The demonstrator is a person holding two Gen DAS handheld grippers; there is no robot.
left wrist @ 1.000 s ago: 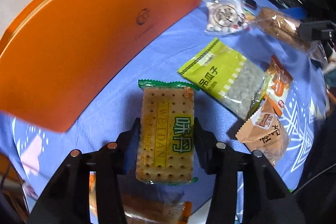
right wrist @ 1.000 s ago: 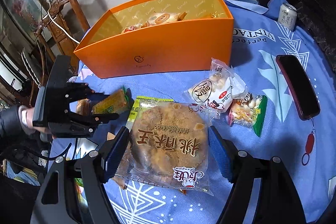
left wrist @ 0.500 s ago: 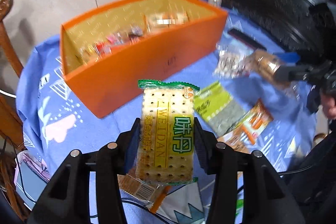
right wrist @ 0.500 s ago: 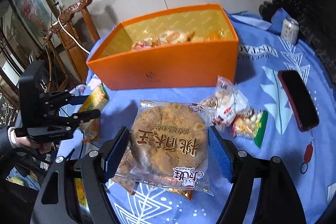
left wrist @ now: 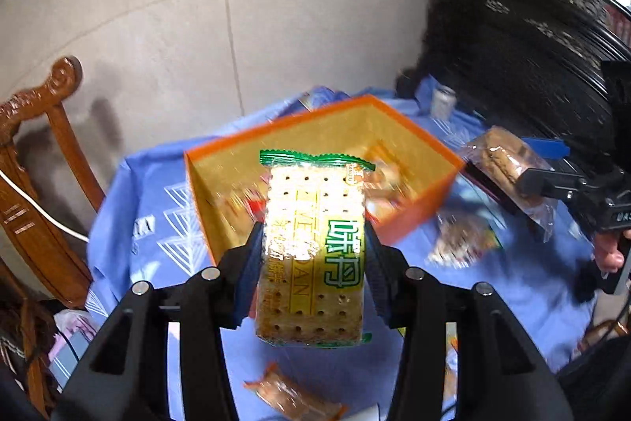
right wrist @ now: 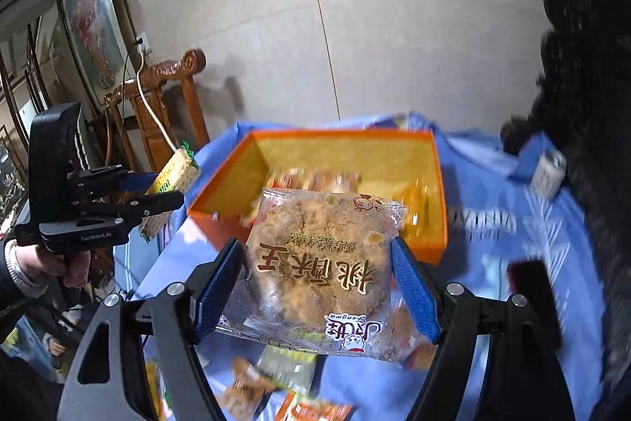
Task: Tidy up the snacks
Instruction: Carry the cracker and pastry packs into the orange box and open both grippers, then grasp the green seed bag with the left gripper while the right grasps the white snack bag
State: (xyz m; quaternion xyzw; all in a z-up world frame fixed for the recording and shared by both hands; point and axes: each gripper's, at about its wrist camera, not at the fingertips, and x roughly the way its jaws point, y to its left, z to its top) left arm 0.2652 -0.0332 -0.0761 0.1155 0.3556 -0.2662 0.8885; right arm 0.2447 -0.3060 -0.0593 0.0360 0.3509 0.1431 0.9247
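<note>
My left gripper (left wrist: 313, 263) is shut on a green and yellow cracker pack (left wrist: 311, 247), held in the air in front of the open orange box (left wrist: 221, 200). My right gripper (right wrist: 315, 275) is shut on a clear-wrapped round walnut cake (right wrist: 319, 263), held above the table just before the same orange box (right wrist: 441, 184). The box holds several snack packets. The left gripper with its cracker pack (right wrist: 173, 180) shows at the left of the right wrist view. The right gripper's cake (left wrist: 508, 164) shows at the right of the left wrist view.
The table has a blue patterned cloth (left wrist: 150, 208) with loose snack packets (left wrist: 292, 397) near its front. A drink can (right wrist: 548, 172) and a dark phone (right wrist: 532, 287) lie right of the box. Wooden chairs (left wrist: 35, 184) stand at the left.
Both grippers have risen well above the table with their snacks and tilted toward the box, so its open top and the wall behind now show.
</note>
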